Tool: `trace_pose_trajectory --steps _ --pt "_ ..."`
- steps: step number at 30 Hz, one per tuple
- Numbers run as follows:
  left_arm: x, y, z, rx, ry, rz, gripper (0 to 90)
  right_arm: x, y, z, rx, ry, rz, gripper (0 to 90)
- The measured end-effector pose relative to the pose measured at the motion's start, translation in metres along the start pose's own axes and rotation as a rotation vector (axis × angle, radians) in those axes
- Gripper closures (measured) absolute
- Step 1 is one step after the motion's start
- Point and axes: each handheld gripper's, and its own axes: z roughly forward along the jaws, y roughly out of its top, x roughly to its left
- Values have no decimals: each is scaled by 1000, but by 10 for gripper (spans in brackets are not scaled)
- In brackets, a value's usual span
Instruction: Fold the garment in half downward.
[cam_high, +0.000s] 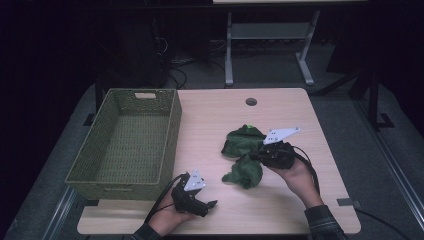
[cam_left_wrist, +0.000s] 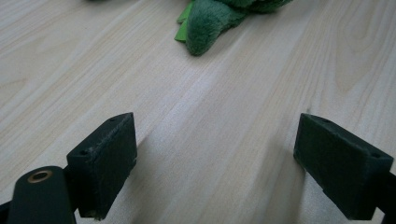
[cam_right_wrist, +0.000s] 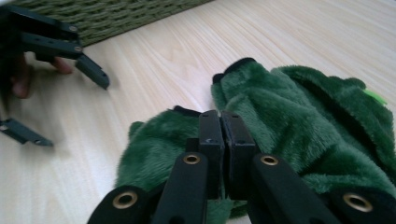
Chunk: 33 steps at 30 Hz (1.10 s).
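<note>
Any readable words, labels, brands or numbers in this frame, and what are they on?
None can be read.
The woven green basket, the dark green plush fabric and the light wooden table carry no lettering.
The grey three-cornered plates bear small dark dots, not text.

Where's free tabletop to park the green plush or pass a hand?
Bare wood on the table: the far strip around the round hole, the lane between basket and green plush, and the near edge between both hands. Crowded where the right gripper meets the plush.
</note>
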Motion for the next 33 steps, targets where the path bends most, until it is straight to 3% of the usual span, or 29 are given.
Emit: trace_pose_trajectory --steps 7,18,24,29,30,32,33 --pt "0 0 0 4 0 3 126 -7 -2 16 8 4 36 894" --pt "0 0 0 0 -2 -4 126 2 -22 49 147 73 32 897" --pt "0 0 0 0 -2 -4 126 4 -25 51 161 60 17 899" --pt "0 0 0 -1 -2 -5 126 4 -28 50 143 62 32 896" --pt "0 0 0 -1 -2 -5 126 4 -27 49 141 62 37 871" --pt "-1 0 0 -1 2 -7 125 0 -24 41 119 44 52 738" --pt "-1 0 1 0 4 -10 125 0 -24 41 119 44 52 738"
